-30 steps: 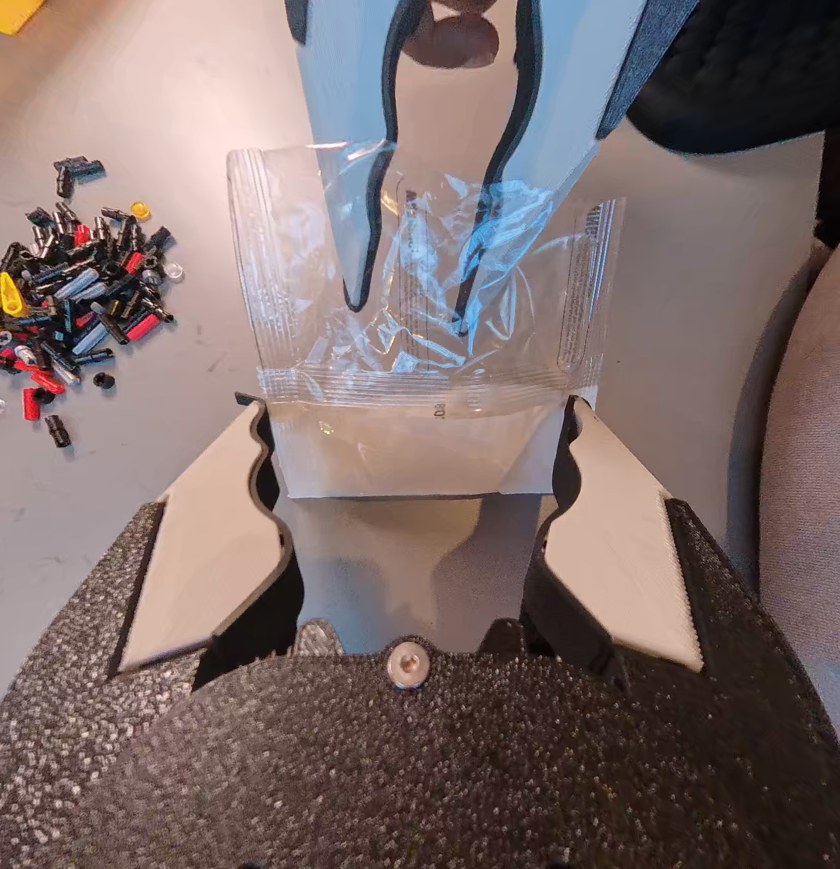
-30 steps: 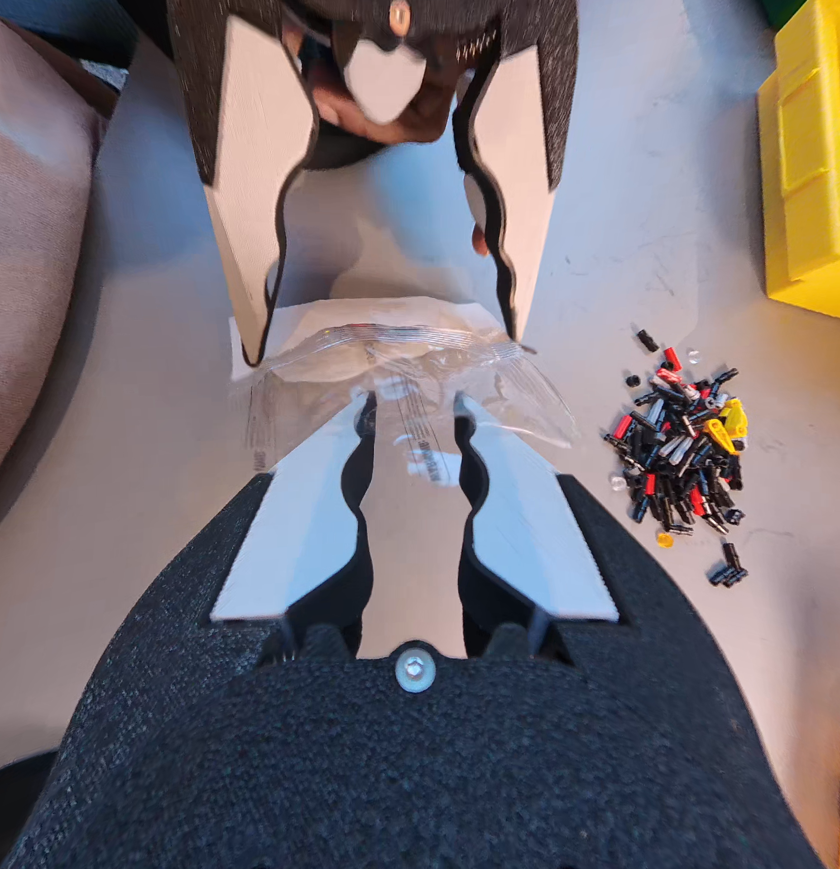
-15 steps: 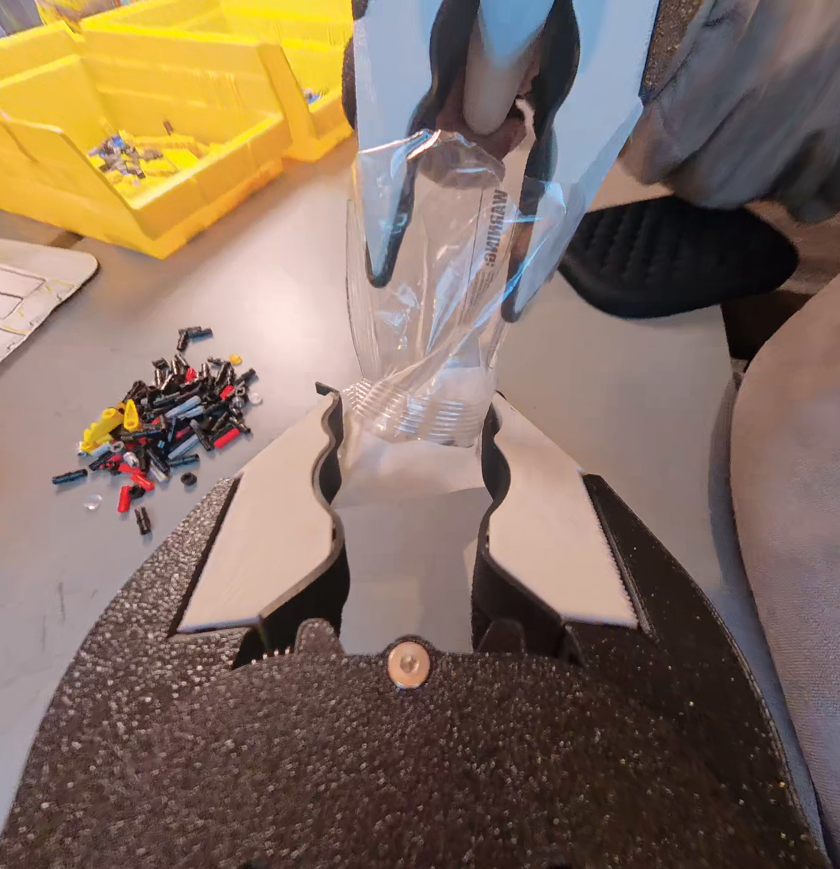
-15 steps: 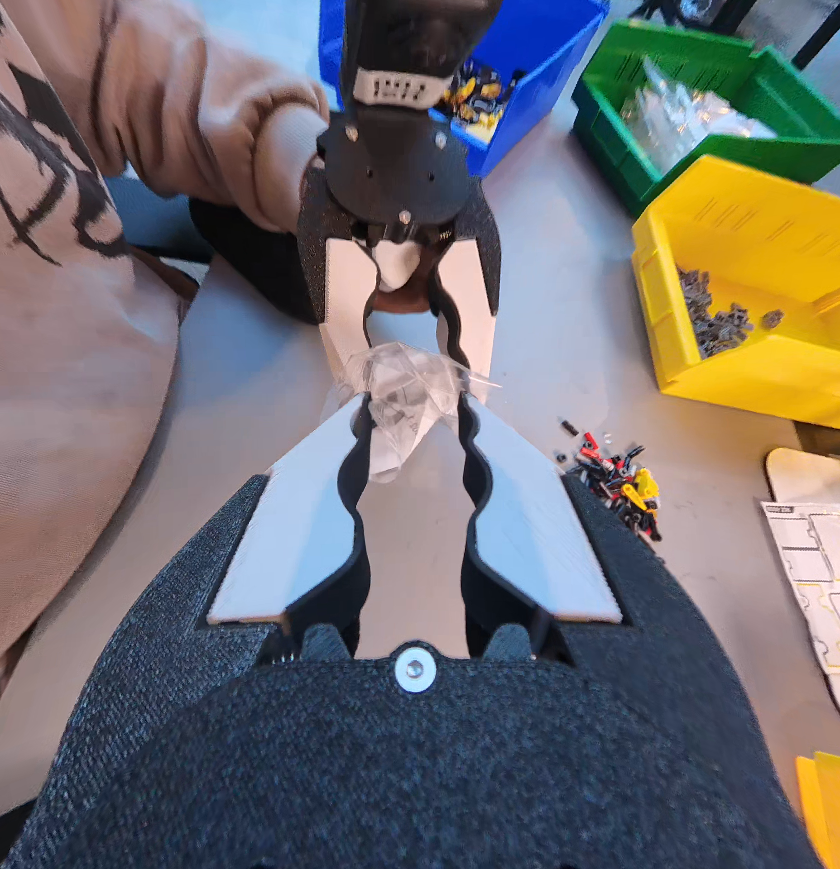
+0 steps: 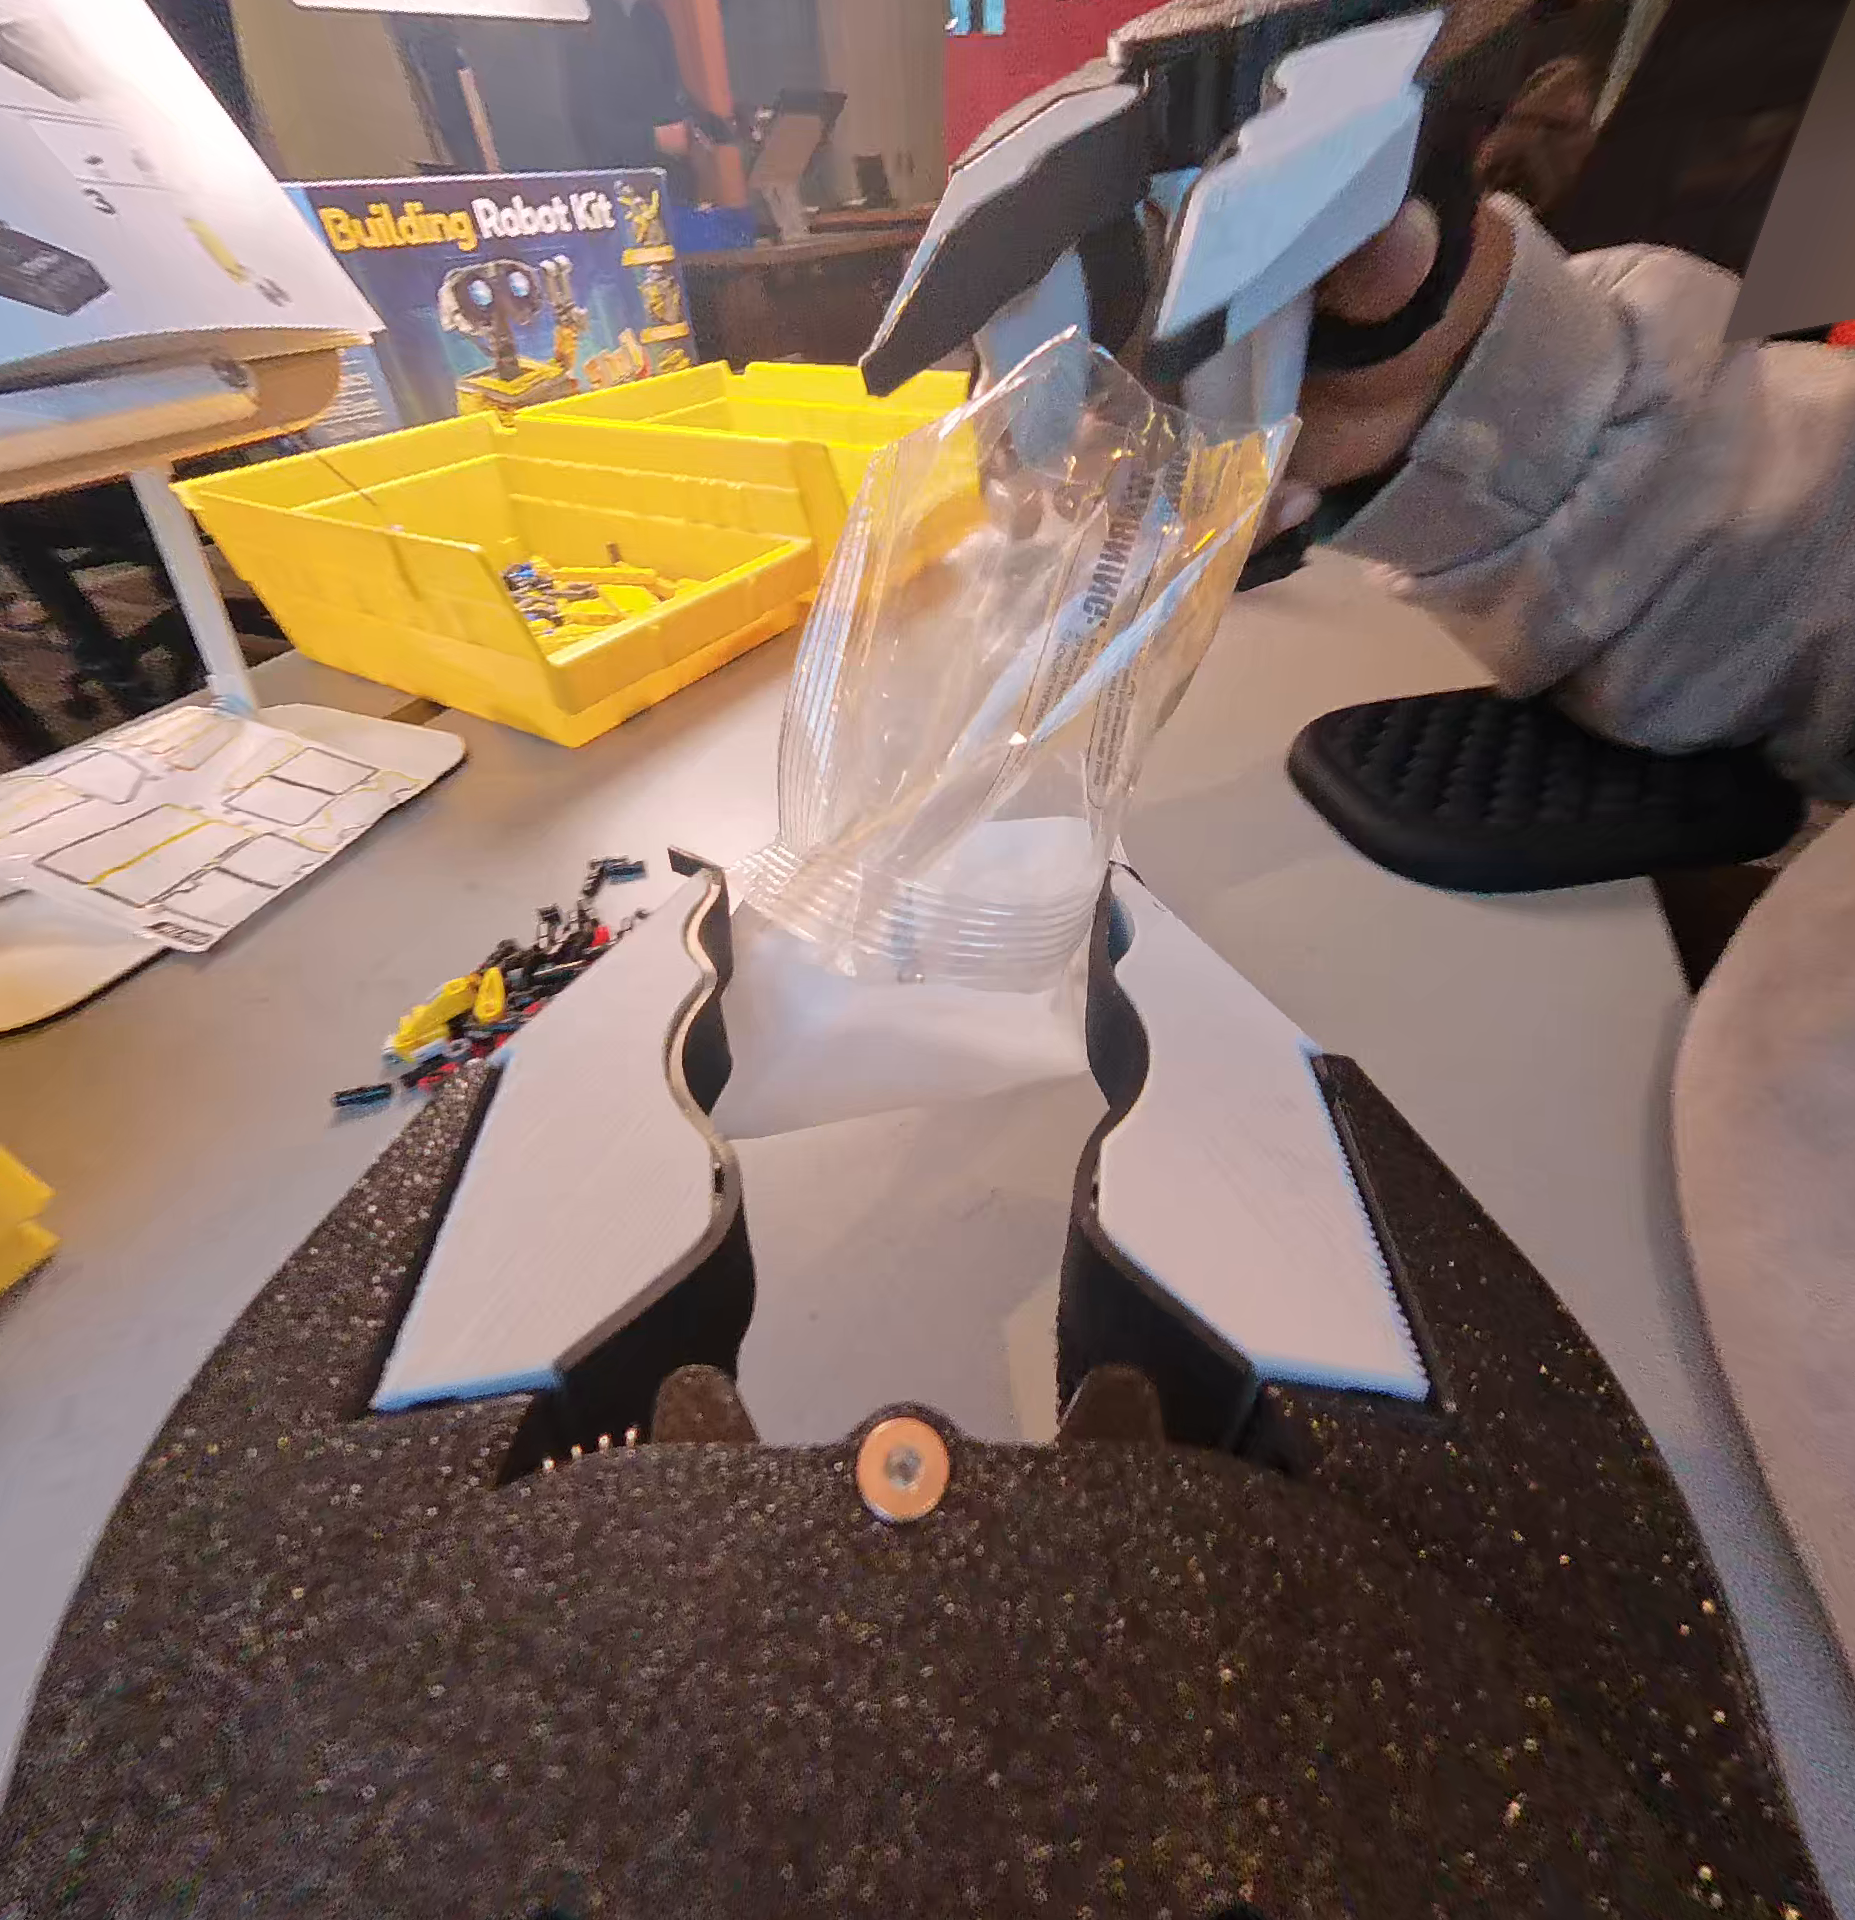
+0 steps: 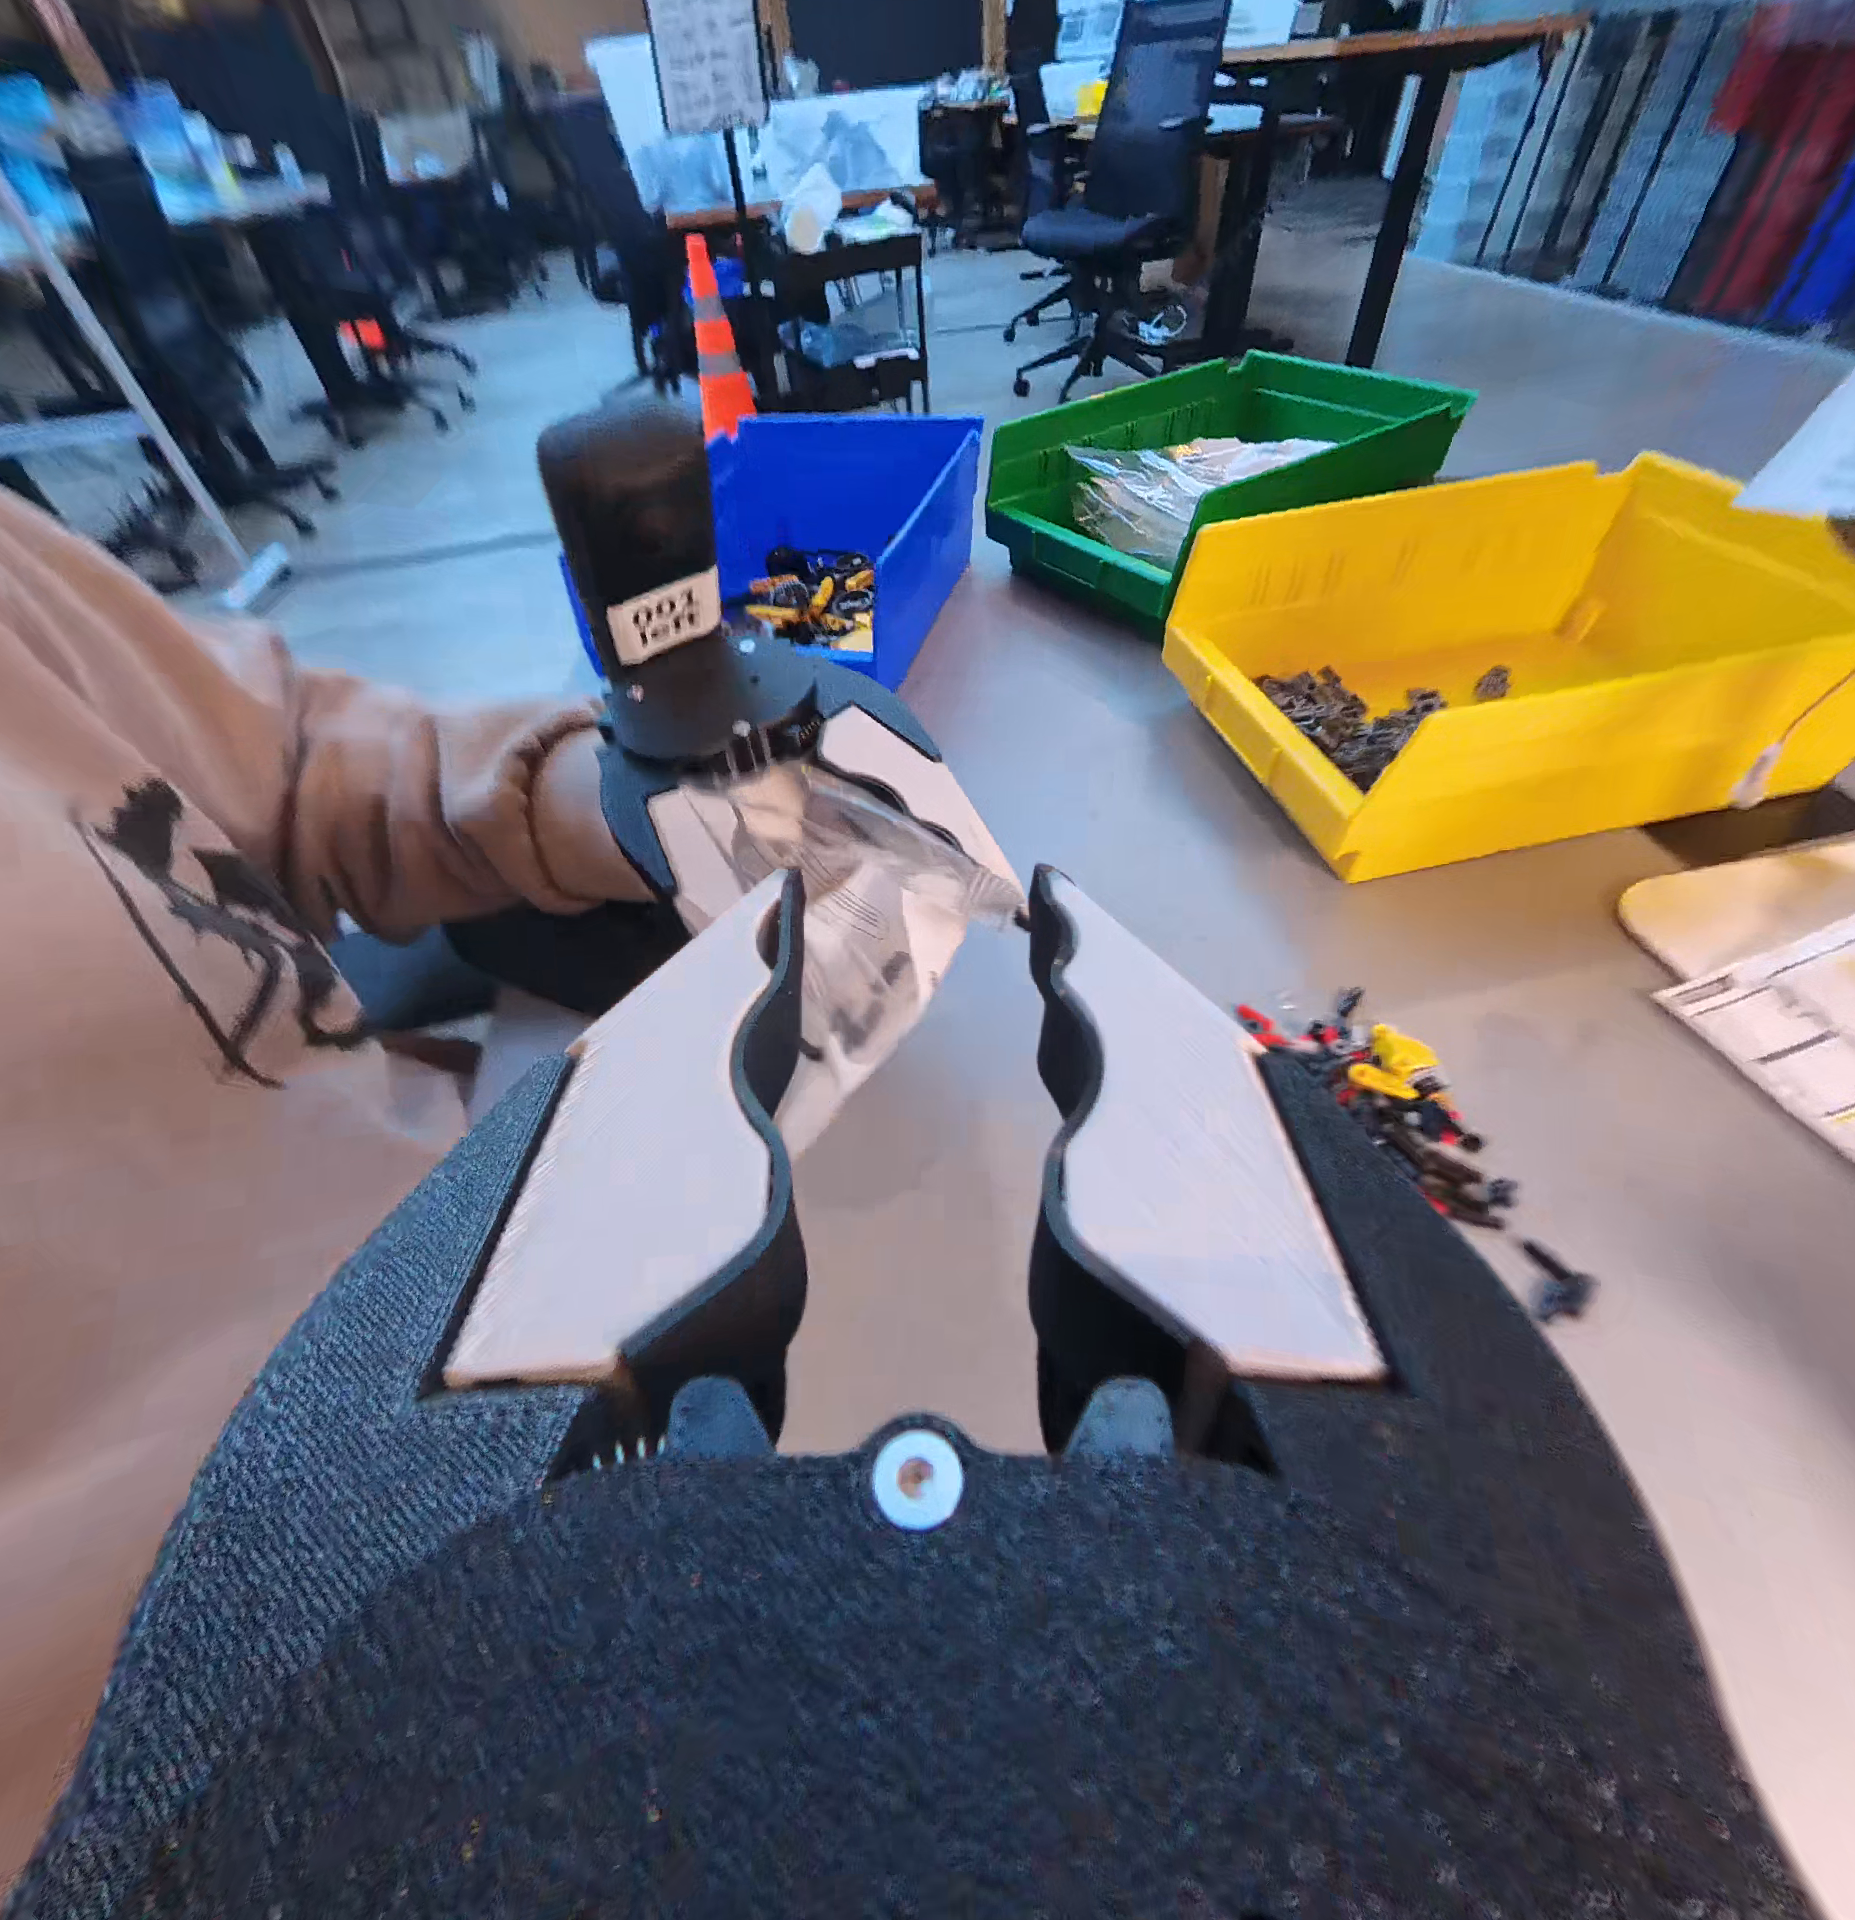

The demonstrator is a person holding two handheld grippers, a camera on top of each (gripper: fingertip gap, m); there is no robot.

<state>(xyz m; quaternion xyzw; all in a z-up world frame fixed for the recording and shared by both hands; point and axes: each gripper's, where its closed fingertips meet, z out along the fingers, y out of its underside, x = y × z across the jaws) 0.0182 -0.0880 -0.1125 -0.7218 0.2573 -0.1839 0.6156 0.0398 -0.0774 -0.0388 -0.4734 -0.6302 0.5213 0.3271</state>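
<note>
My left gripper point(image 5: 907, 914) pinches the sealed end of the clear bag point(image 5: 996, 665), lifting it off the table point(image 5: 1370, 997) beside the parts pile point(image 6: 1390, 1101), while my right gripper point(image 6: 912, 899) stands spread, its left finger seemingly brushing the bag.

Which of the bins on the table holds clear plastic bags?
The green bin, between the blue bin and the yellow bin; those two hold small loose parts instead.

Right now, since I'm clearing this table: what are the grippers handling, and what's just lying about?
Handled: clear plastic bag, pinched by left gripper; right gripper open at its top.
Lying about: pile of small building parts, yellow bins, blue bin, green bin, printed sheet.
</note>
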